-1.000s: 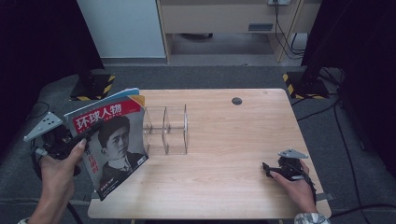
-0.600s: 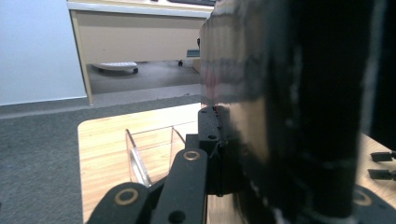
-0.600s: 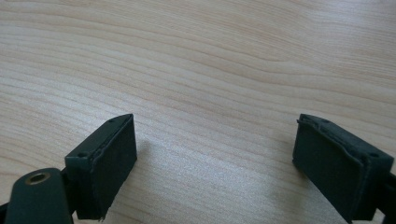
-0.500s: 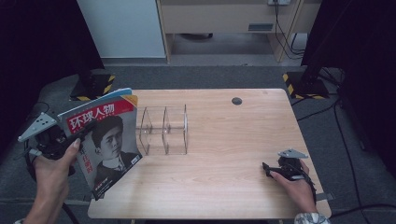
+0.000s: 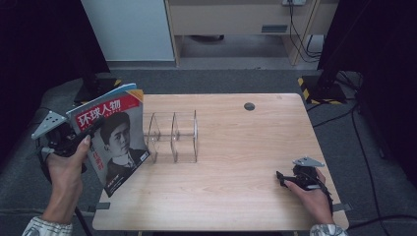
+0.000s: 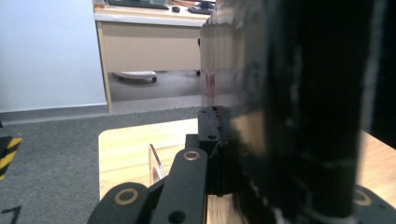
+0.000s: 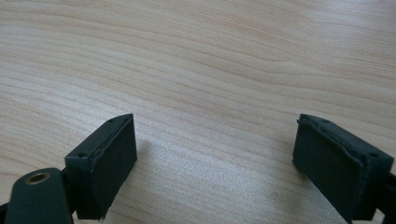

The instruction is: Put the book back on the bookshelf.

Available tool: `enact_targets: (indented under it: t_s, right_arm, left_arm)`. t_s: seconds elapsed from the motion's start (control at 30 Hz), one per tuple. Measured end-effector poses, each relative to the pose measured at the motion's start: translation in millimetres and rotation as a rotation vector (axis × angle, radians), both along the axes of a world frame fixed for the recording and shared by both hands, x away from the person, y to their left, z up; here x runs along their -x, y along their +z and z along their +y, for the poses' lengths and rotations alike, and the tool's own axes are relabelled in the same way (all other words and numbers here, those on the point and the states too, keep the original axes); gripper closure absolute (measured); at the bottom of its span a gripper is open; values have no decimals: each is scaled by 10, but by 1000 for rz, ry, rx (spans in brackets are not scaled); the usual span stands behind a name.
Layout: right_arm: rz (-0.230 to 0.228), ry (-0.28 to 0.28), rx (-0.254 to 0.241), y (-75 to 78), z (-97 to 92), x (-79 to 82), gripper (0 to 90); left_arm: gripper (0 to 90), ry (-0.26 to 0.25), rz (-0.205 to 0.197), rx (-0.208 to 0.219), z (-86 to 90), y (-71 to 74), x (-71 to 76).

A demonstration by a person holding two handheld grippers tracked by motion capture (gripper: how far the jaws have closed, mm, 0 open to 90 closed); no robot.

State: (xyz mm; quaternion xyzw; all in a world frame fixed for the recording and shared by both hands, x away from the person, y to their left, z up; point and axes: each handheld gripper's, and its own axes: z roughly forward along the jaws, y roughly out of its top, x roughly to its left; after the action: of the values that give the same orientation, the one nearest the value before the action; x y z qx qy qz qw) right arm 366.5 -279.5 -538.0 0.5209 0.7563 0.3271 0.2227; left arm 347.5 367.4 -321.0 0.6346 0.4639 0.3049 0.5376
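**High view: magazine held upright, just left of the clear rack**

High view — the left gripper [image 5: 74,142] sits at the left edge of the frame, off the table's [image 5: 236,196] left side, pinching a magazine [image 5: 112,137] by its left margin. The magazine stands nearly upright, cover facing the camera, top edge tipped toward upper left, lower corner hanging over the table's left edge. The clear acrylic rack [image 5: 173,136], with its upright dividers, stands immediately right of the magazine; their edges look close or overlapping in the frame, contact cannot be told. The slots run front to back, so the magazine's flat face would likely need to turn parallel to the dividers before going in. The left hand [image 5: 64,172] is by far the nearer one to the rack. The right gripper [image 5: 284,178] rests low at lower right, well apart from the rack.

Left gripper view — one black jaw rises at centre, pressed against the magazine's [image 6: 299,112] dark, glossy face filling the right half. A sliver of a clear divider [image 6: 155,161] shows lower left of centre, over the wood.

Right gripper view — the right gripper [image 7: 215,154] has its jaws spread wide, nothing between them, bare table [image 7: 210,56] beneath.
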Motion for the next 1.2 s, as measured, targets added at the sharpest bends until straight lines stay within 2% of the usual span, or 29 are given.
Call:
enact_targets:
  t_s: [0.1,0.27,0.4,0.57,0.8,1.03,1.2]
  right_arm:
    - [0,0,0,0,0,0,136]
    - [0,0,0,-1,0,0,136]
    - [0,-1,1,-1,0,0,137]
    - [1,-1,-1,0,1,2,137]
    - [0,-2,-1,-1,2,2,137]
    - [0,-2,-1,0,2,2,137]
    - [-1,-2,0,-1,2,2,138]
  left_arm:
    - [867,11,-11,-11,-28,-17,-56]
    - [867,24,-31,-4,-68,-47,-143]
    - [866,48,-51,-22,-115,-87,-199]
    - [867,62,-47,-11,-145,-161,-259]
    - [866,87,-78,-40,-225,-254,-317]
    - [866,90,-111,-28,-274,-363,-360]
    - [866,100,-132,-53,-289,-409,-355]
